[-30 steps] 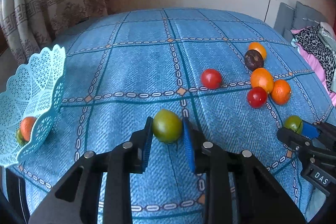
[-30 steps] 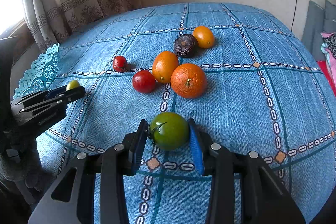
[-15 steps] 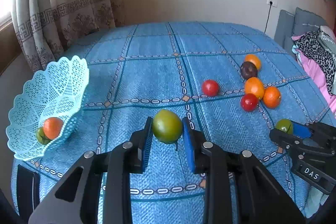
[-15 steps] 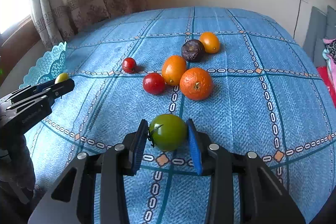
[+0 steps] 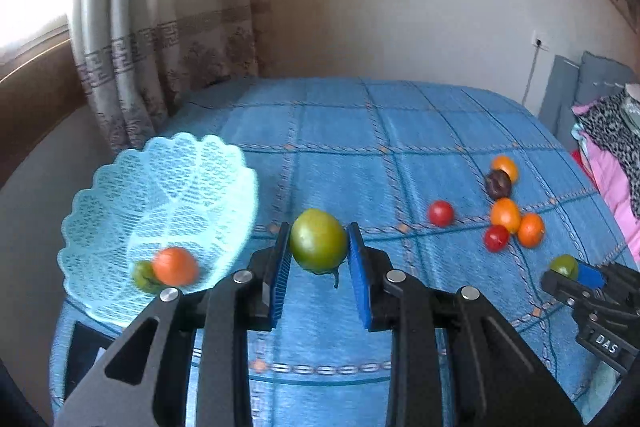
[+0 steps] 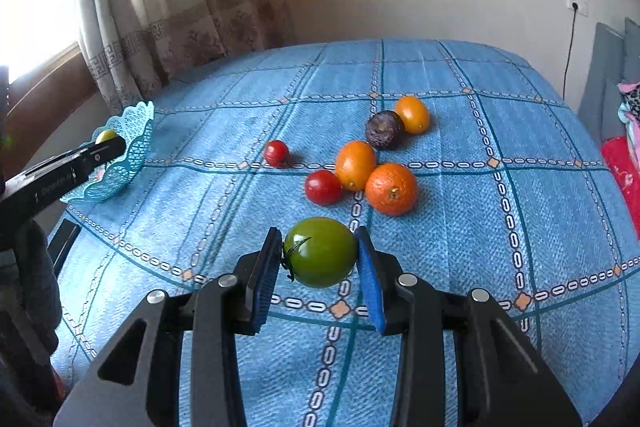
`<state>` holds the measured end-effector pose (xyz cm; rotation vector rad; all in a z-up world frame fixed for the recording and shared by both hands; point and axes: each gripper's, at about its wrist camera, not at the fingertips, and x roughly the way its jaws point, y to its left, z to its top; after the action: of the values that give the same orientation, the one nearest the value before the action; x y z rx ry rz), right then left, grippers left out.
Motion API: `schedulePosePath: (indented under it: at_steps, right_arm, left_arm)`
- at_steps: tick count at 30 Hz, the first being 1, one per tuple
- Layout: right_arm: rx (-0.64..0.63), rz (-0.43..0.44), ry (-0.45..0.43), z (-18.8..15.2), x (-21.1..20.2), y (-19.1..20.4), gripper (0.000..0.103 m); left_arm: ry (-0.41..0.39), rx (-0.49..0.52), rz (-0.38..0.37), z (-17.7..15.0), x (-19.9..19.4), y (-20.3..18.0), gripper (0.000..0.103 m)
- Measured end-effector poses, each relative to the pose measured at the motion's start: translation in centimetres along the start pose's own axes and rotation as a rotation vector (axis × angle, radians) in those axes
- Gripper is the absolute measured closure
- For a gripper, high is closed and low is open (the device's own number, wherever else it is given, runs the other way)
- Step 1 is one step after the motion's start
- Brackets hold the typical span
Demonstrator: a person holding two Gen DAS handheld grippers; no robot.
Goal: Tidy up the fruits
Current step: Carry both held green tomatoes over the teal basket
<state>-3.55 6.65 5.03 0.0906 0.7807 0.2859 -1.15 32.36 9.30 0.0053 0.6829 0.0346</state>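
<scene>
My left gripper (image 5: pixel 318 259) is shut on a green tomato (image 5: pixel 318 246), held in the air just right of a light blue lattice basket (image 5: pixel 120 195). An orange (image 5: pixel 175 265) and a green fruit (image 5: pixel 143 275) lie in the basket. My right gripper (image 6: pixel 320 269) is shut on a darker green tomato (image 6: pixel 320 251), held above the blue cloth. Beyond it lie two red tomatoes (image 6: pixel 322 187), three orange fruits (image 6: pixel 391 189) and a dark purple fruit (image 6: pixel 384 129). In the right wrist view, the left gripper (image 6: pixel 100 147) with its tomato hangs at the basket (image 6: pixel 120 163).
A blue checked cloth (image 6: pixel 480 227) covers the round table. Curtains (image 5: pixel 132 27) hang behind the basket at the left. Grey cushions and patterned bedding (image 5: pixel 608 123) sit off the right edge. A dark flat object (image 5: pixel 84 355) lies at the table's near left edge.
My left gripper has lifted and swung left with its tomato, so the basket now sits close beside it. The right gripper has risen a little with its tomato.
</scene>
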Motion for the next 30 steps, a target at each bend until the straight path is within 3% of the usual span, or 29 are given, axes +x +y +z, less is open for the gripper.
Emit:
schedulePosePath:
  at_steps: [14, 30]
  right_arm:
    - [-0.006, 0.056, -0.031, 1.8, -0.8, 2.9, 0.065]
    - [-0.107, 0.128, -0.033, 4.8, 0.9, 9.5, 0.065]
  left_arm:
    - [-0.051, -0.140, 0.129, 1.2, -1.5, 9.4, 0.075]
    - [-0.045, -0.233, 0.161, 1.3, -1.6, 13.6, 0.075]
